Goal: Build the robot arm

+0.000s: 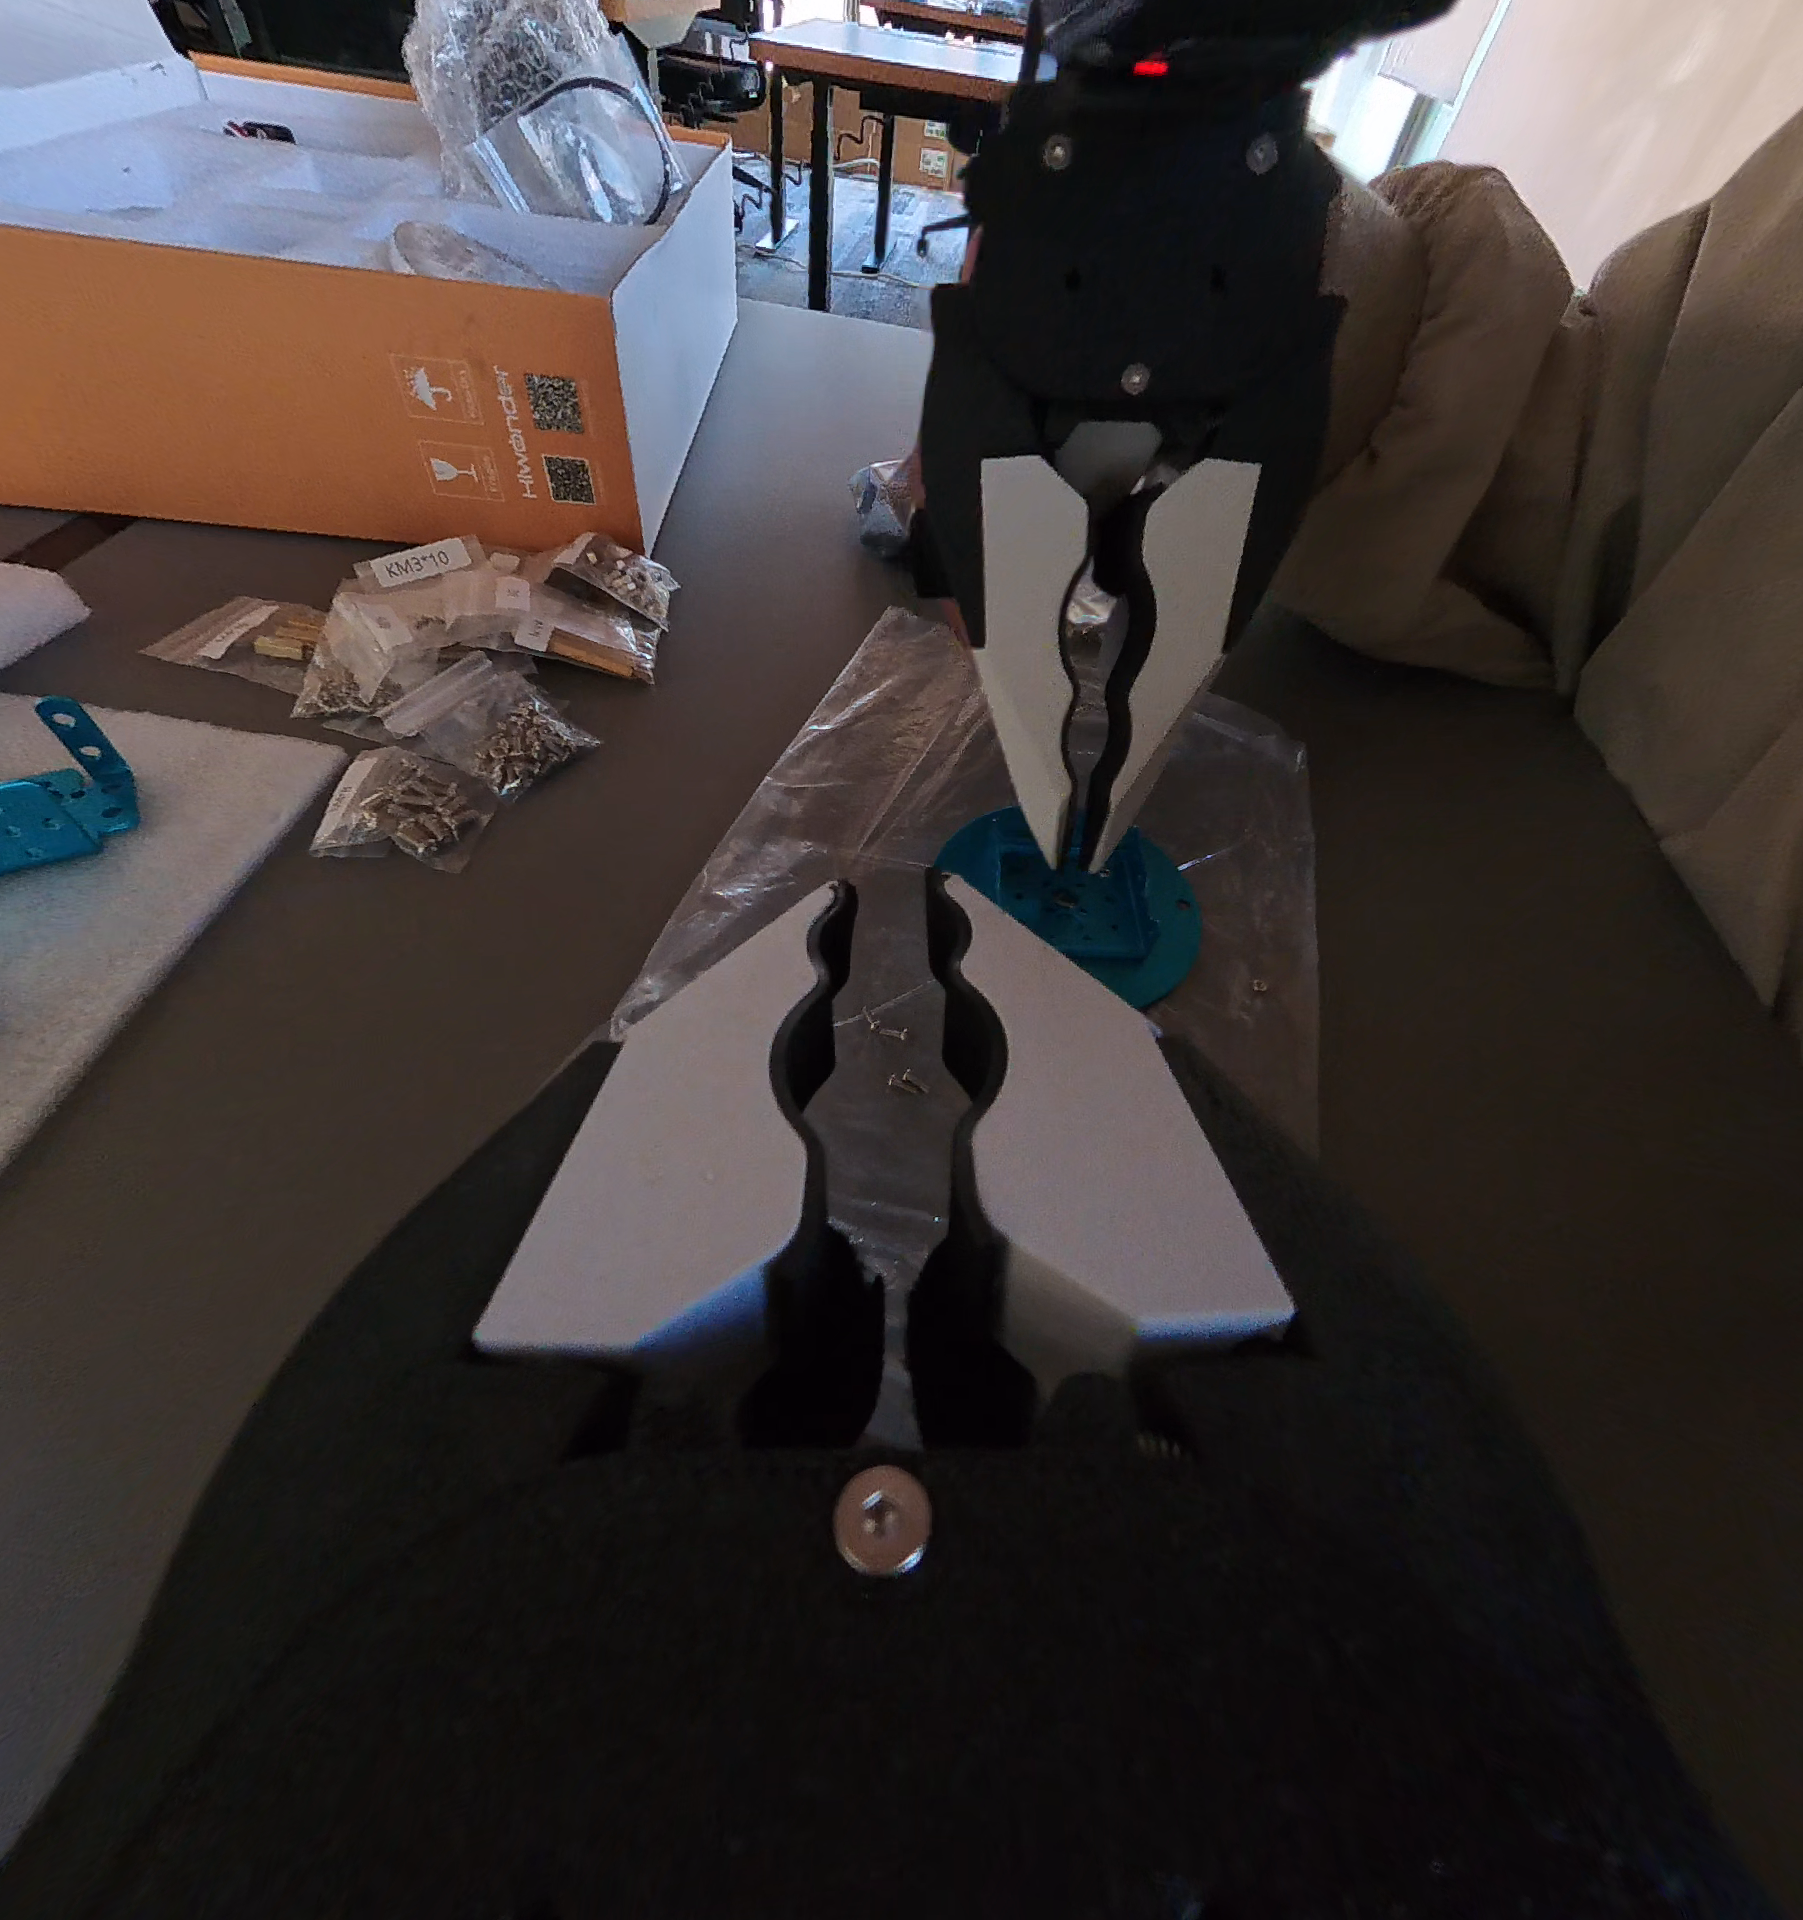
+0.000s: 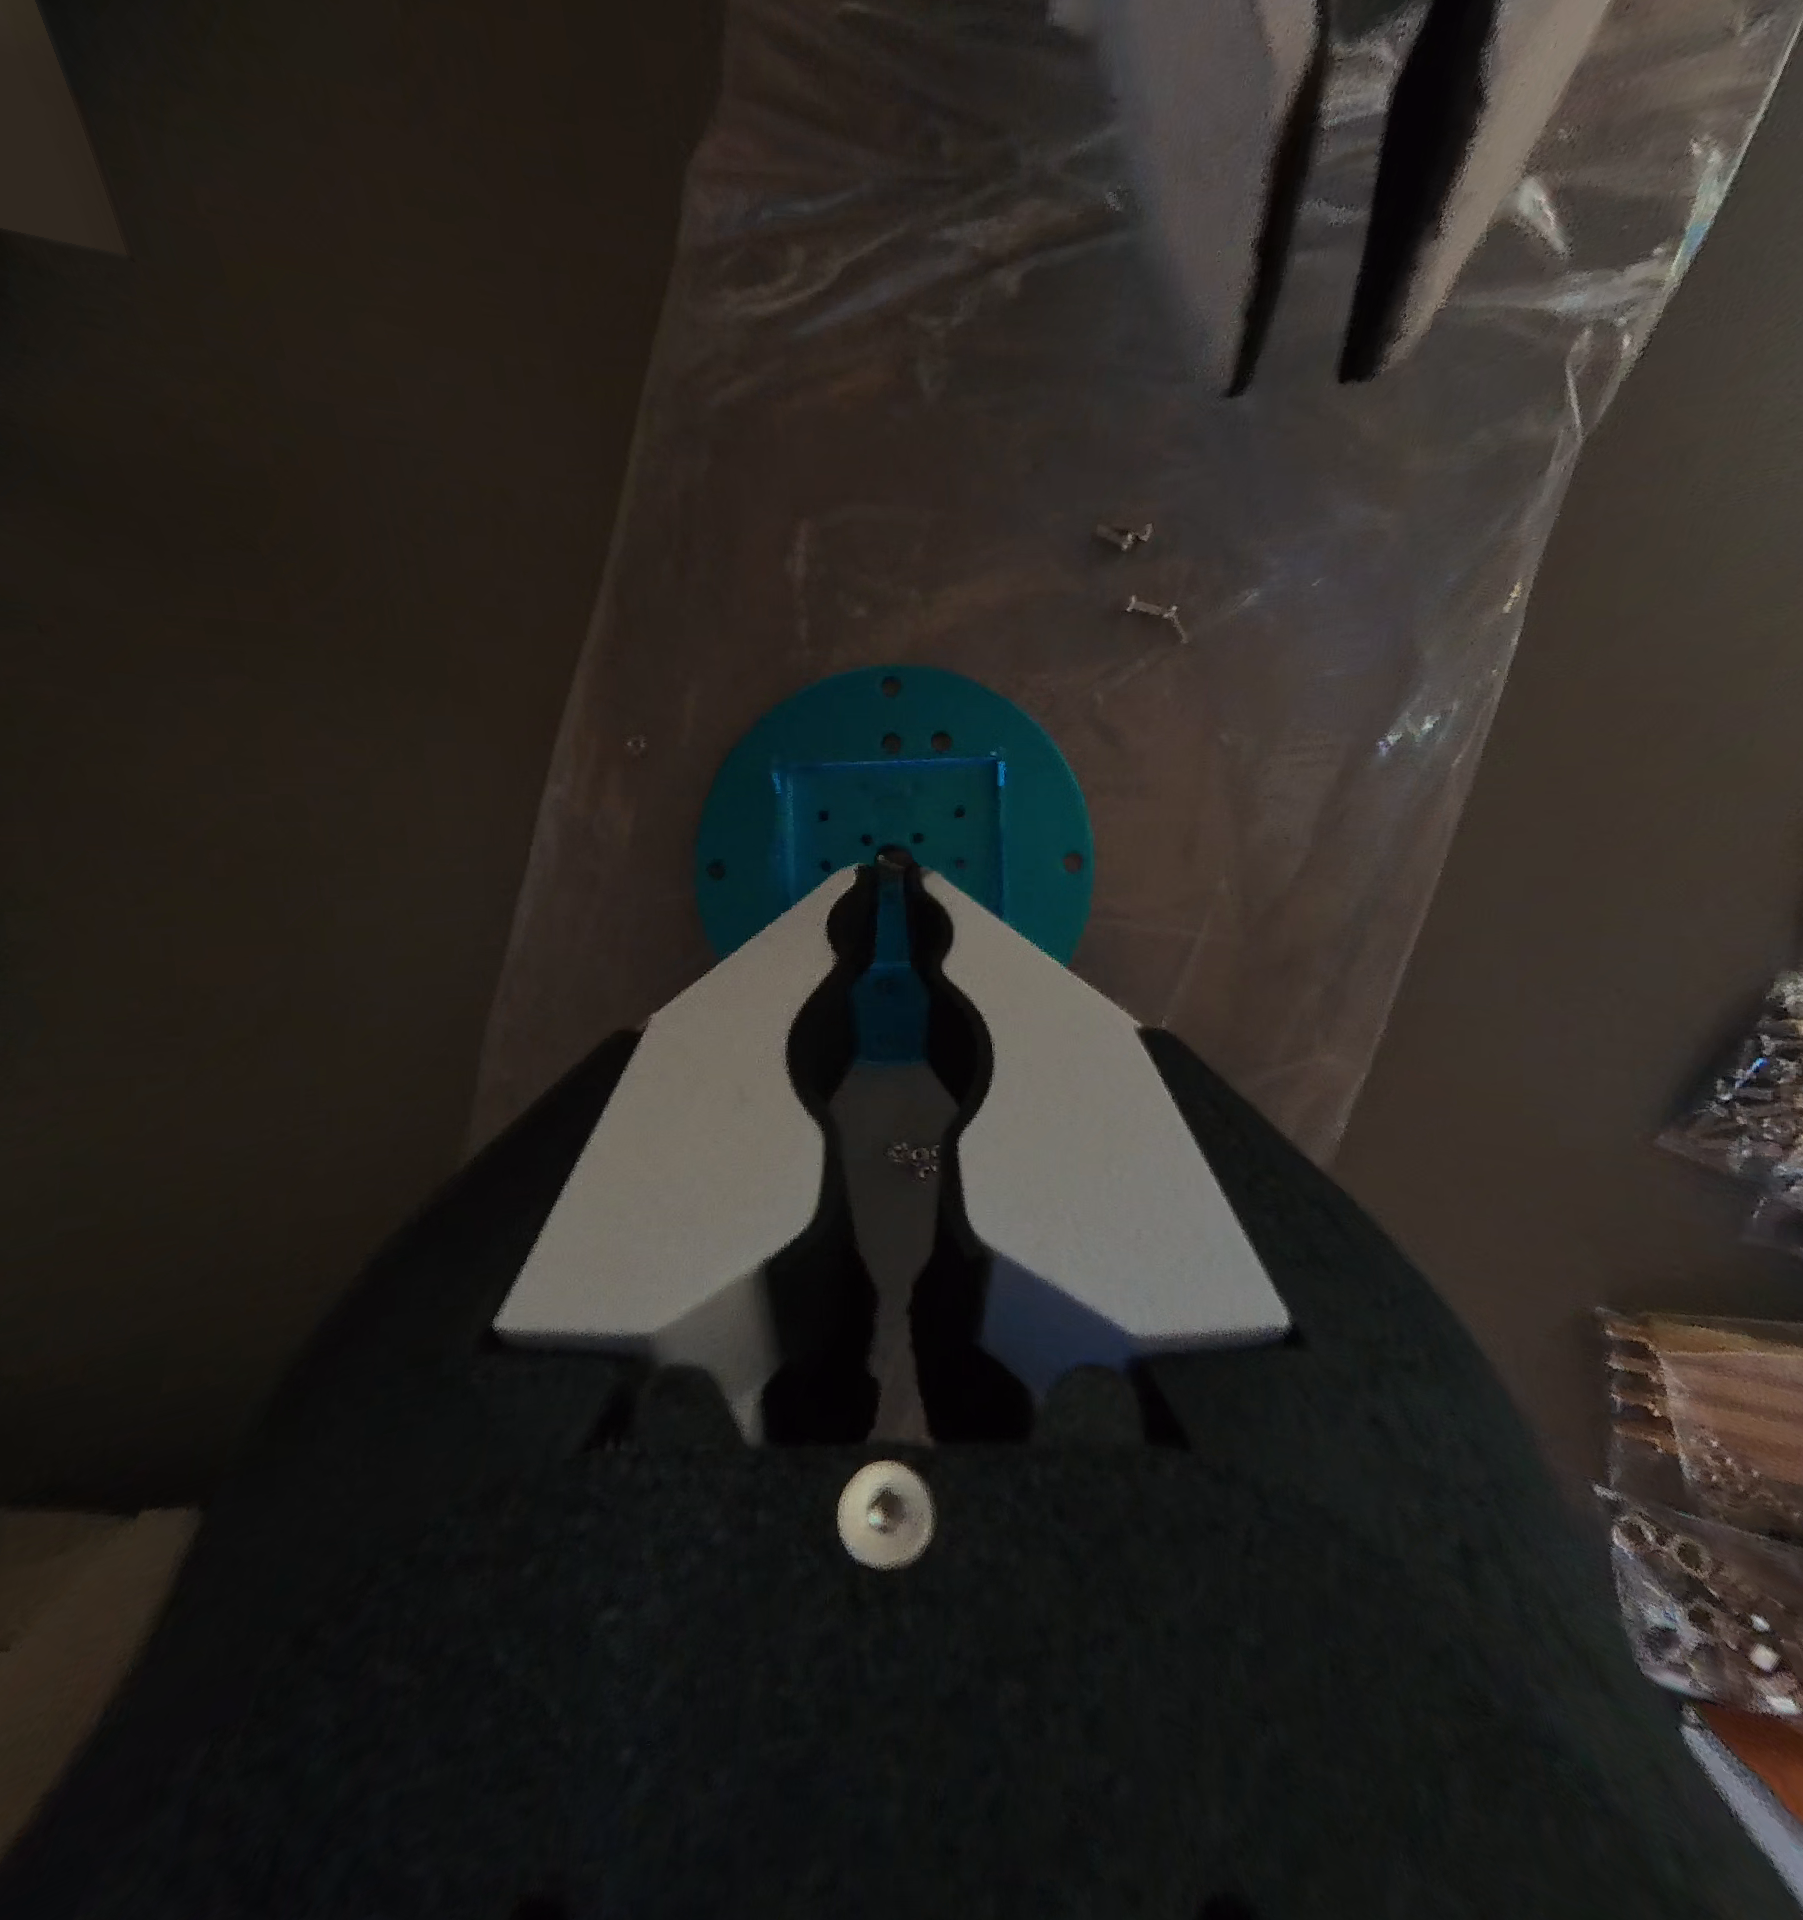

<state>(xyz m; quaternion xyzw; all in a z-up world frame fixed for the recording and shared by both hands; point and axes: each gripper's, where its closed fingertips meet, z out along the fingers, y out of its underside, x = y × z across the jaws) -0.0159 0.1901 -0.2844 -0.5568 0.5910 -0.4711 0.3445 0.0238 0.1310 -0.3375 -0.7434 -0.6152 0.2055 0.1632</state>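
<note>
A teal round disc [image 1: 1167,935] [image 2: 892,717] with a blue square bracket [image 1: 1094,914] [image 2: 938,800] on it lies on a clear plastic bag [image 1: 855,748] [image 2: 876,416]. My right gripper [image 2: 886,871] points down onto the bracket's middle, its tips pinched on a small screw [image 2: 889,856]. It also shows in the left wrist view [image 1: 1076,857]. My left gripper [image 1: 889,894] is open and empty, low over the bag just short of the disc. It also shows in the right wrist view [image 2: 1302,384]. Loose screws [image 1: 902,1055] [image 2: 1136,571] lie on the bag between its fingers.
An orange and white box [image 1: 284,384] stands at the back left. Several small bags of screws [image 1: 461,707] [image 2: 1759,1143] lie in front of it. A teal bracket [image 1: 35,810] rests on white foam at the left. Beige cloth [image 1: 1655,520] covers the right side. Tiny nuts [image 2: 912,1155] lie on the bag.
</note>
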